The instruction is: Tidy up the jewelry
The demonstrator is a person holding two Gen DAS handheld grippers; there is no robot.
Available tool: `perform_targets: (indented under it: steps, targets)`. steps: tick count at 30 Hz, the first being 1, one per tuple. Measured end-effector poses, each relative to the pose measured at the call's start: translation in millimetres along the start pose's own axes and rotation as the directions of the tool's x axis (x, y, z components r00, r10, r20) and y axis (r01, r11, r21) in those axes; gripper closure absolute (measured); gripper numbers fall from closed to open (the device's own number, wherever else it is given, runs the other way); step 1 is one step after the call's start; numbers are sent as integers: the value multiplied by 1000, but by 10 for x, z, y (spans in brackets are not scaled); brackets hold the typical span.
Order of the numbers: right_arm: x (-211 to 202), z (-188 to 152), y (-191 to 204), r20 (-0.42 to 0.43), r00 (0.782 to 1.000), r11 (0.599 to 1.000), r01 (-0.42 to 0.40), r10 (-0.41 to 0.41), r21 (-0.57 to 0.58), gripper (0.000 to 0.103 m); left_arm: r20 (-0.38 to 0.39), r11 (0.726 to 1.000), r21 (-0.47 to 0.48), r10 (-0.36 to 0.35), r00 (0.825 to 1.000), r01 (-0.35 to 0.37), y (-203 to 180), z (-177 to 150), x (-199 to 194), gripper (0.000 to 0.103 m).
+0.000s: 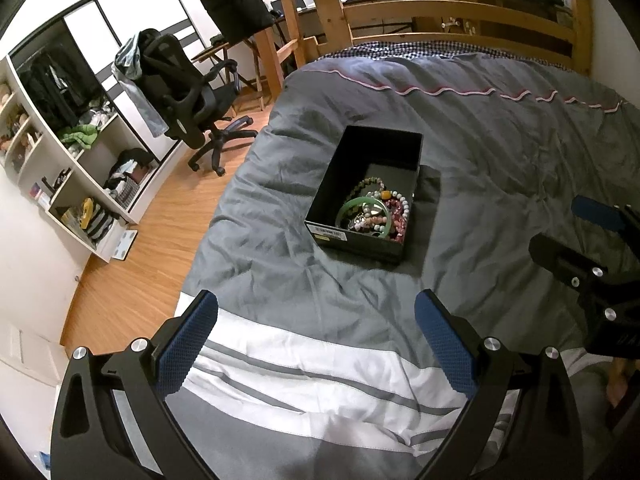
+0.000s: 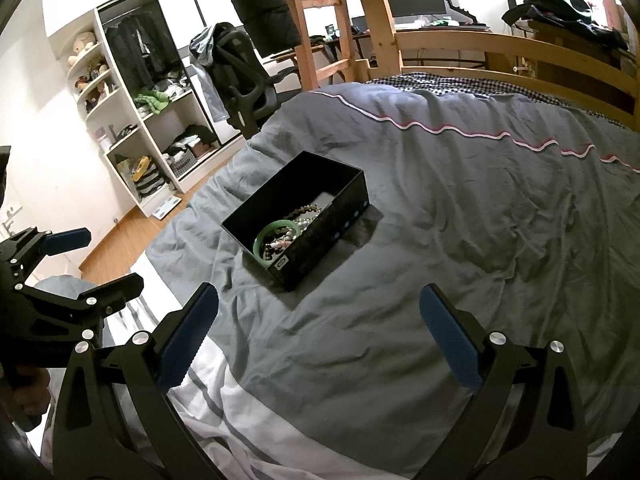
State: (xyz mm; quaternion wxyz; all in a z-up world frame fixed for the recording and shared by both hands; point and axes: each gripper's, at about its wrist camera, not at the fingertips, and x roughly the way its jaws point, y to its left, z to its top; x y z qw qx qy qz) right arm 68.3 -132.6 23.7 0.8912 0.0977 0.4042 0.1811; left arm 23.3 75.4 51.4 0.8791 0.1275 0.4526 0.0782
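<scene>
Through the left wrist camera, I am seeing my left tool [image 1: 316, 340] hovering released and empty over the grey duvet [image 1: 500, 140], short of the black box [image 1: 362, 194]. The box is sitting on the bed, holding a green bangle [image 1: 366, 216] and beaded bracelets [image 1: 394, 210]. Through the right wrist camera, my right tool [image 2: 320, 336] is hanging released, also short of the box.

One black box [image 1: 362, 196], one green bangle [image 1: 362, 216], perhaps four beaded bracelets [image 1: 394, 210], two claws [image 1: 316, 344]
</scene>
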Motion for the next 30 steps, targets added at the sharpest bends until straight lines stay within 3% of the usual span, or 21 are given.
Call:
perform_targets:
  steps: [15, 30]
  targets:
    - [50, -8, 34, -21, 1000, 1000, 0, 0, -11, 4, 27, 999, -30, -14, 1000, 15, 87, -15, -102, 6]
    - [57, -14, 56, -27, 1000, 1000, -7, 6, -18, 4, -7, 998, -47, -32, 999, 32, 43, -70, -58, 6]
